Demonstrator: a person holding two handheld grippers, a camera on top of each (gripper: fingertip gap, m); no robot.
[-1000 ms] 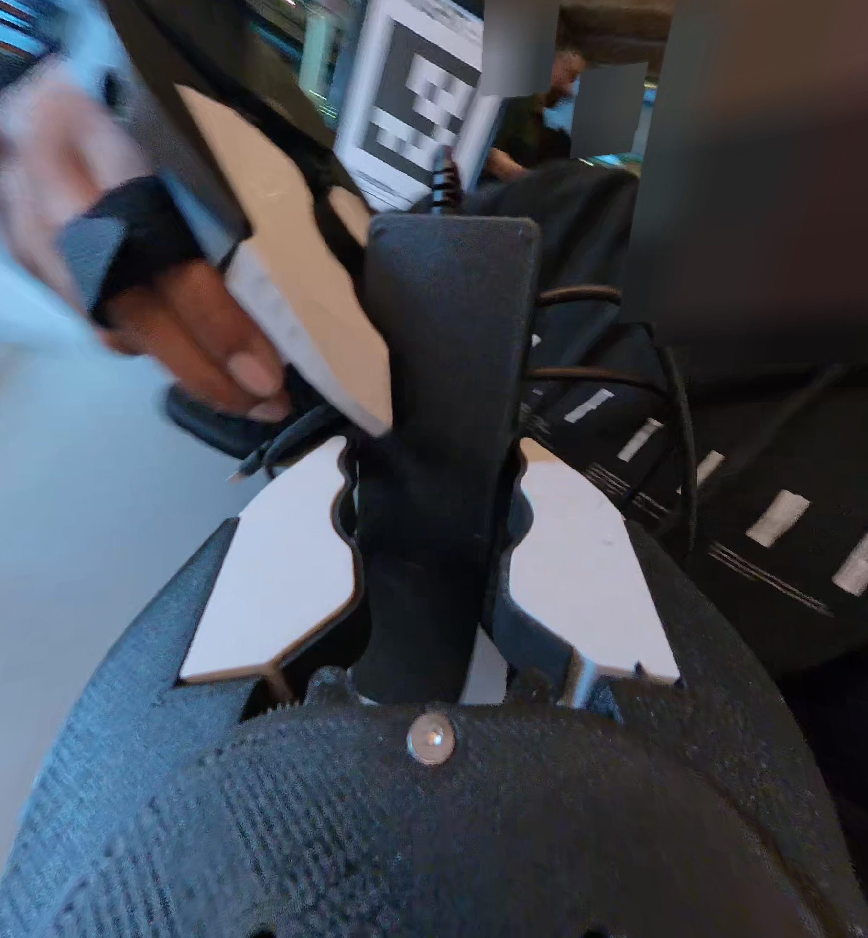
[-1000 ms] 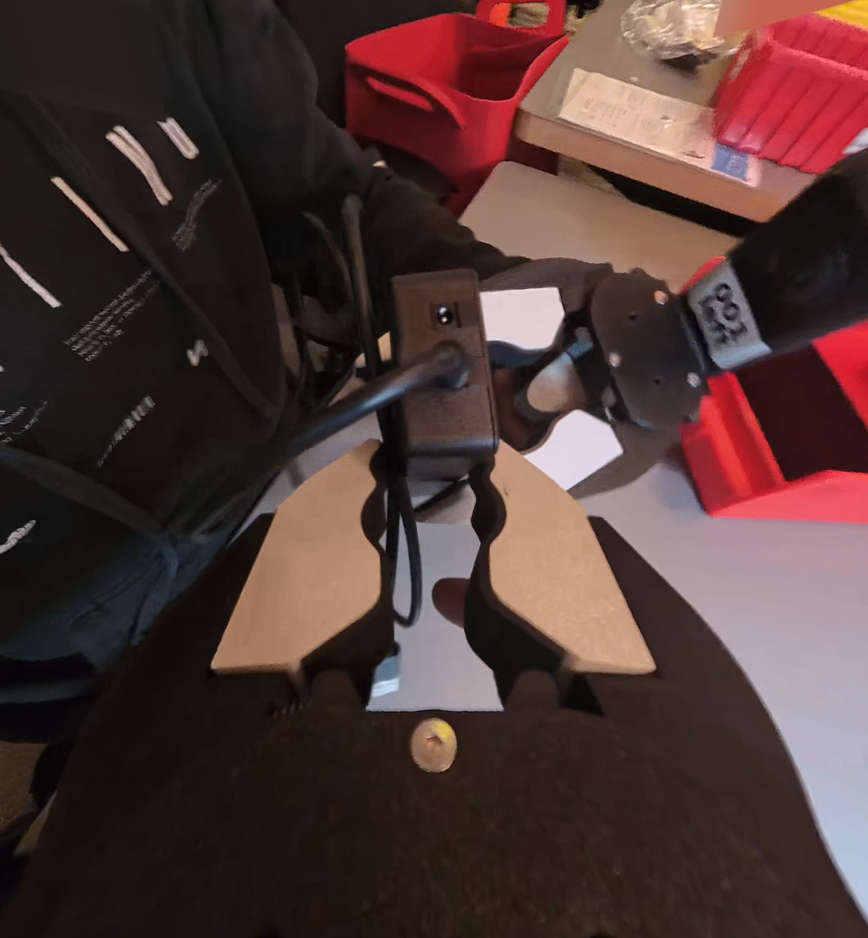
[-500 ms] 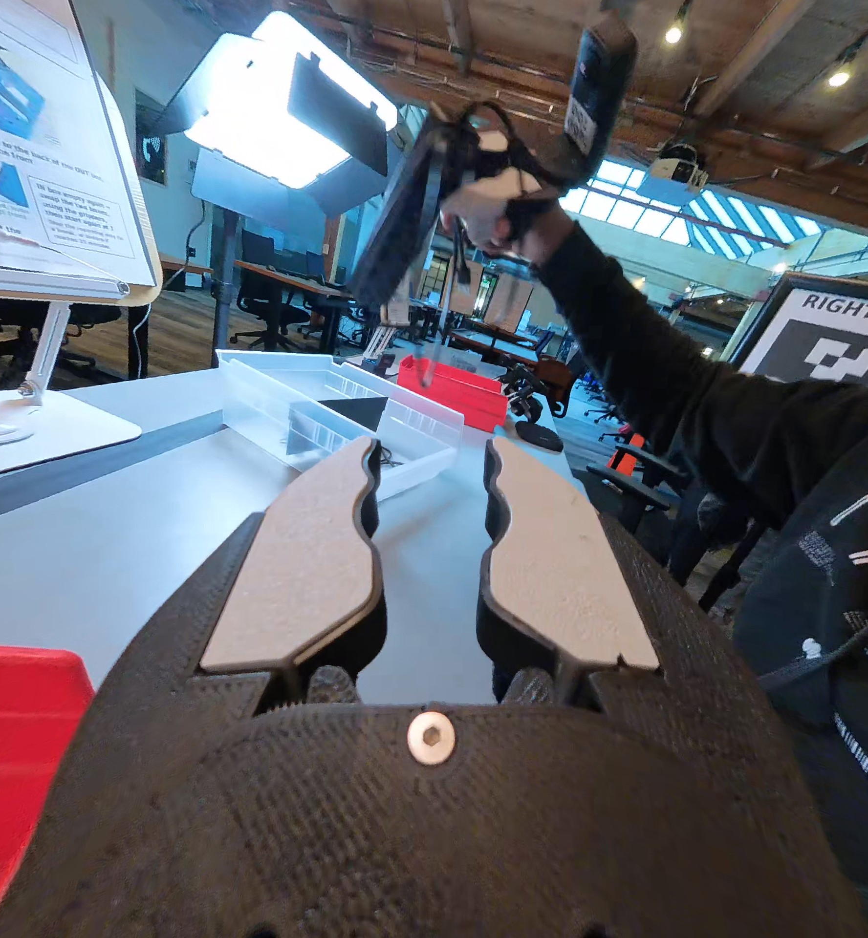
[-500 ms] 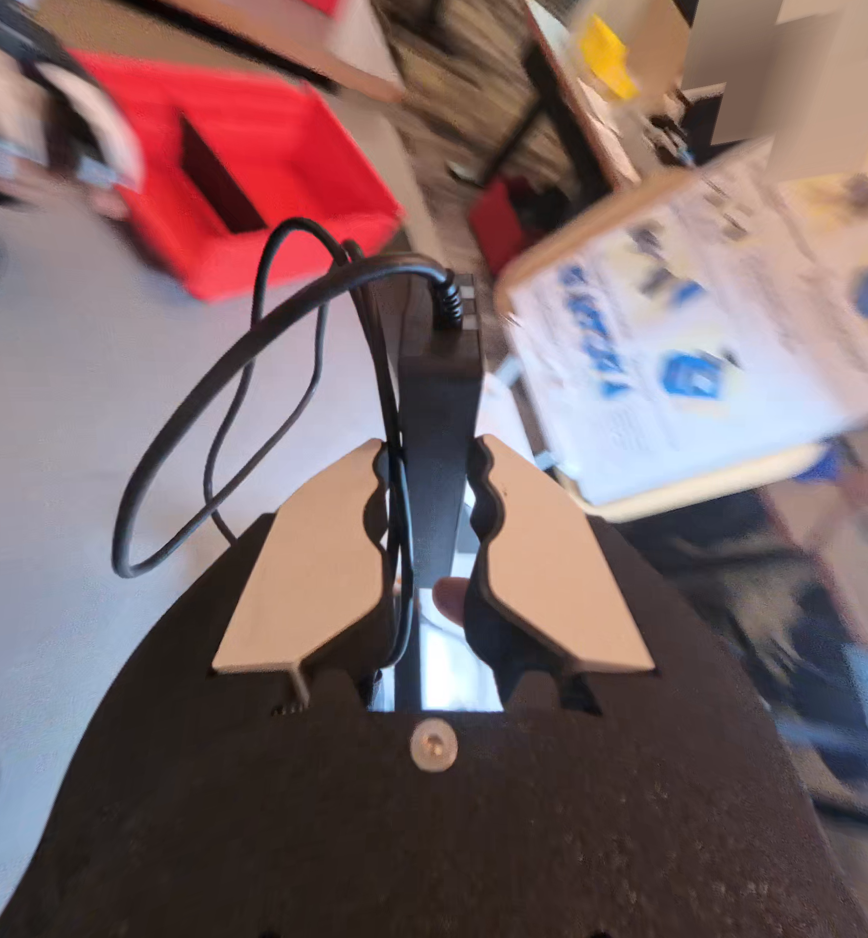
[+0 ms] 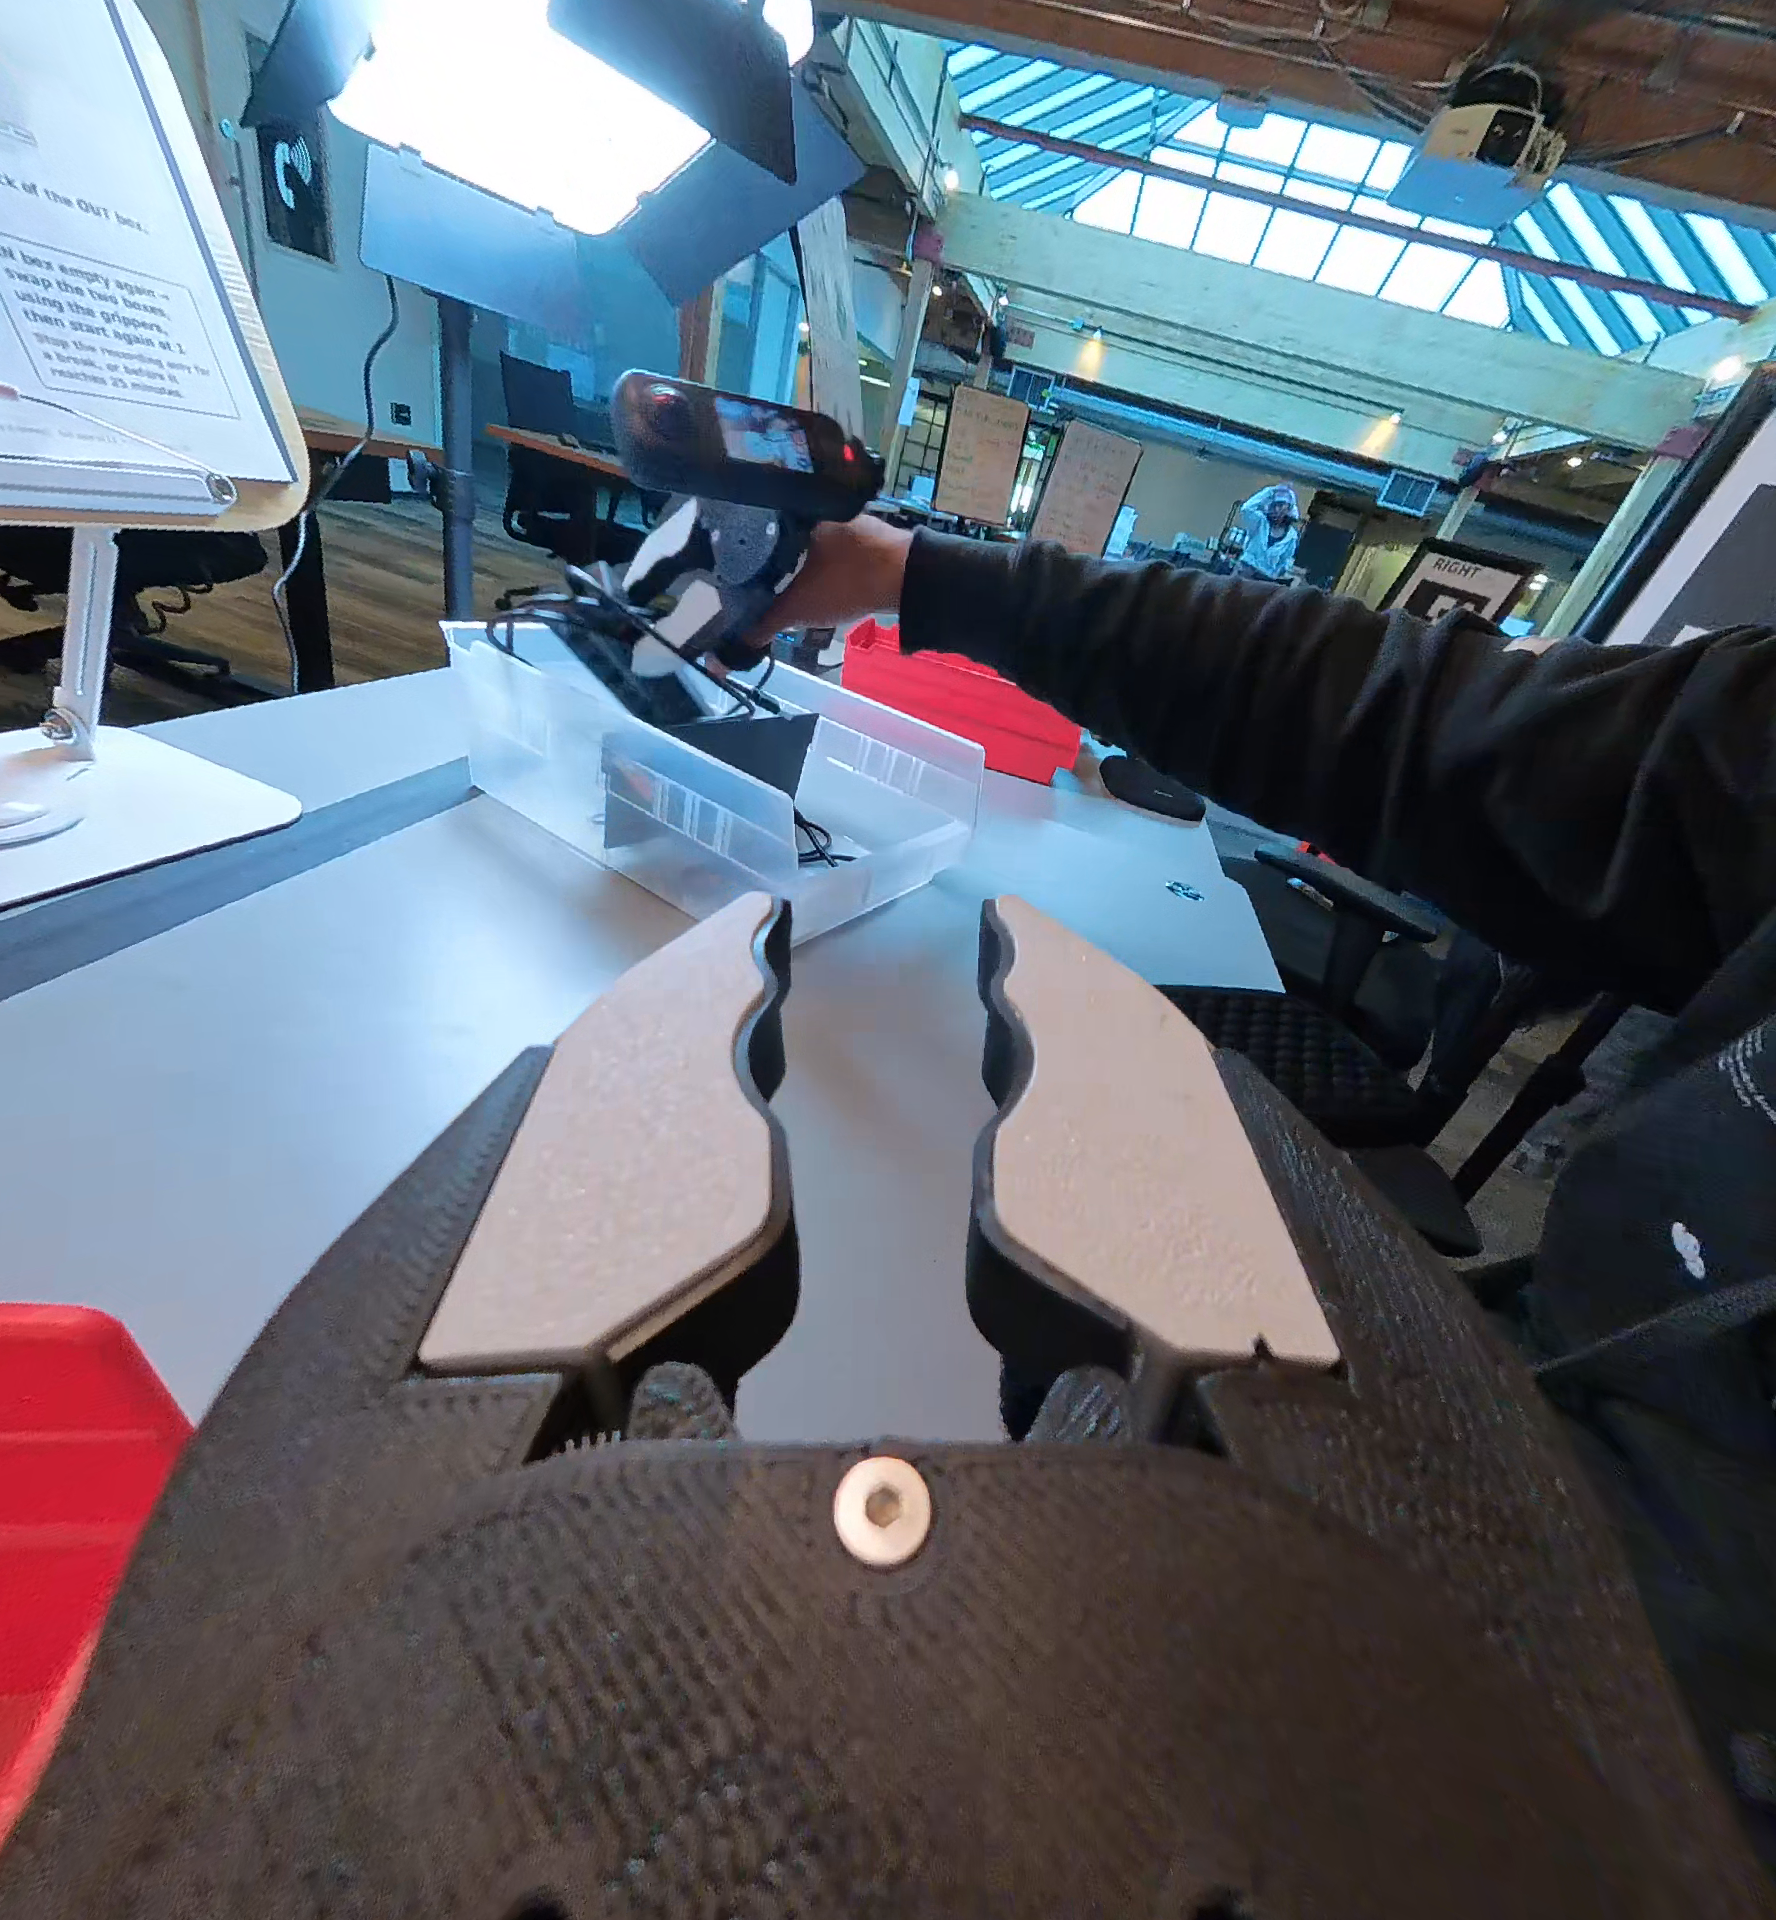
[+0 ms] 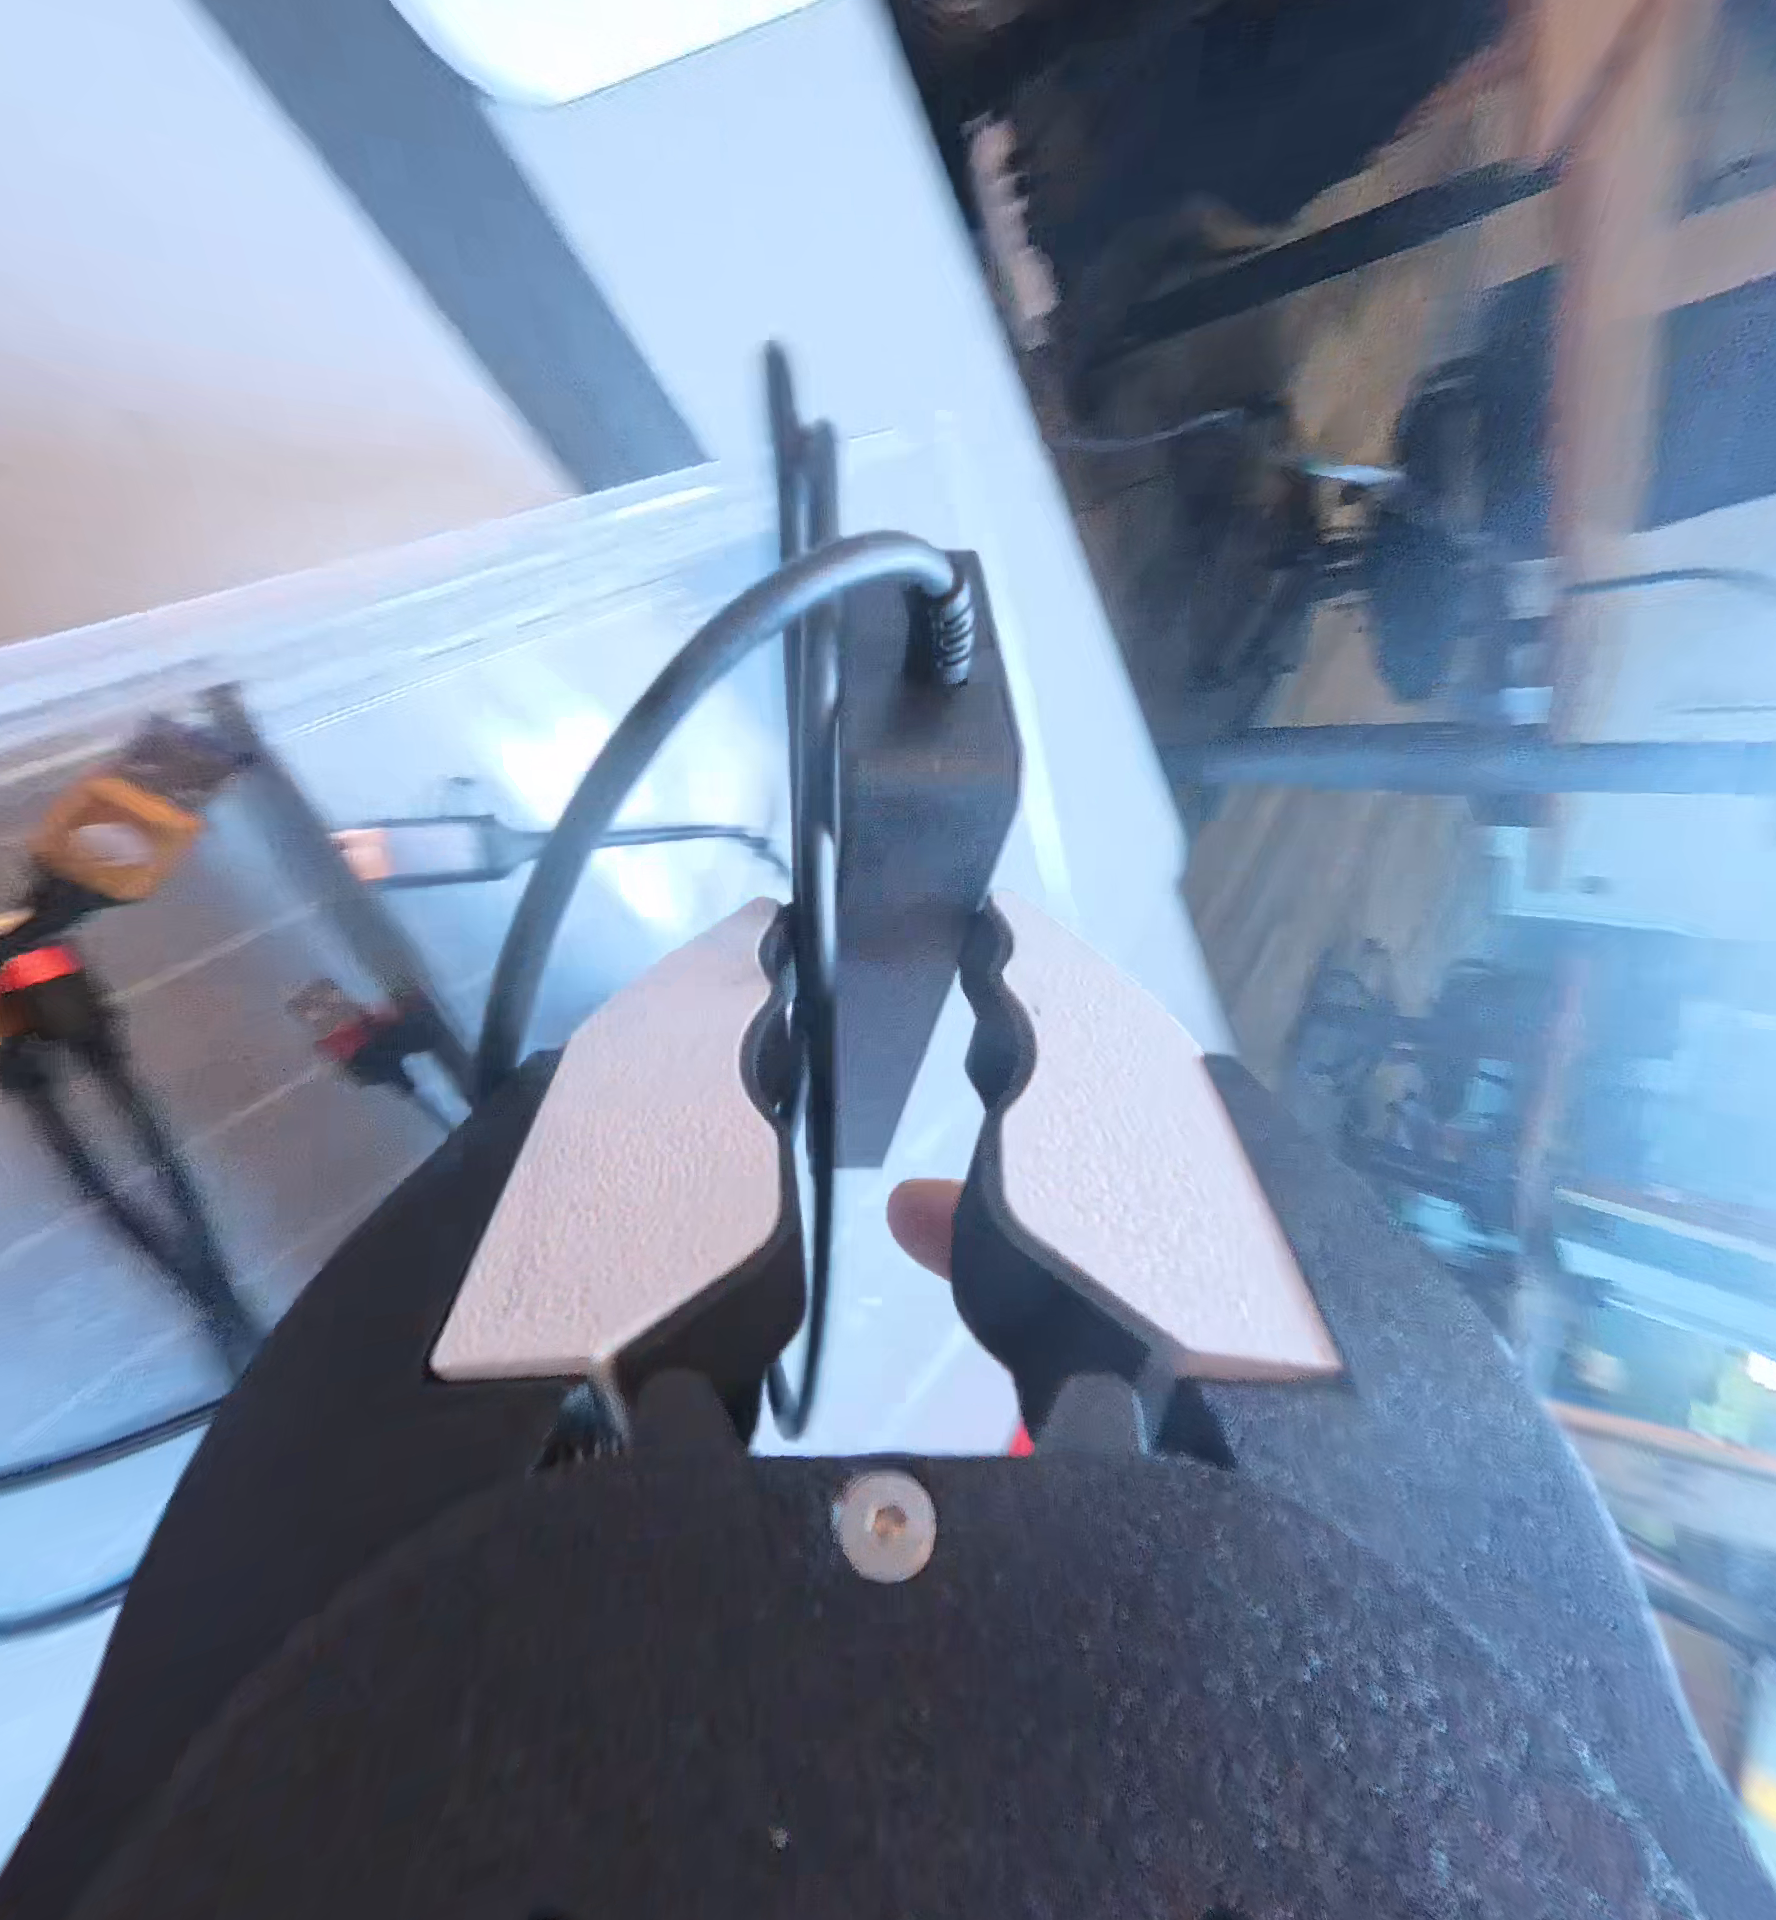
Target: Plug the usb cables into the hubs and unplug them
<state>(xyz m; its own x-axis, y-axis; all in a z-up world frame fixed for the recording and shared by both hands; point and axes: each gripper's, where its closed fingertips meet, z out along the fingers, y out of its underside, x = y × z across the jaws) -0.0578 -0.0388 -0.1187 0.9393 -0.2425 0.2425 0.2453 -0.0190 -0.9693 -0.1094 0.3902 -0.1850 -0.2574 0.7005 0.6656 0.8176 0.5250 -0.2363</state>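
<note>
**Hub clamped in the right tool over a clear bin**

Hub (image 6: 925, 831), a black block, stands between the fingers of the right tool (image 6: 879, 925), which are closed on its lower end. A black cable (image 6: 655, 717) is plugged into its far end and arcs back to the left, and a thinner loop of cable runs down between the hub and the left finger. A fingertip shows in the gap behind the hub. The right wrist view is blurred; beyond the hub lies a clear plastic bin (image 6: 364, 623) holding dark cables.

The left tool (image 5: 882, 925) has its fingers apart with nothing between them, low above the grey surface (image 5: 240, 1039). Seen from here, the right tool (image 5: 671, 613) is held by a hand in a black sleeve (image 5: 1279, 707) over the far end of the clear bin (image 5: 842, 862), with the hub (image 5: 624, 665) slanting down into it. A red bin (image 5: 957, 696) sits just behind the clear one, another red bin (image 5: 22, 1507) lies at the near left, and a white stand (image 5: 84, 623) carries a printed sheet.
</note>
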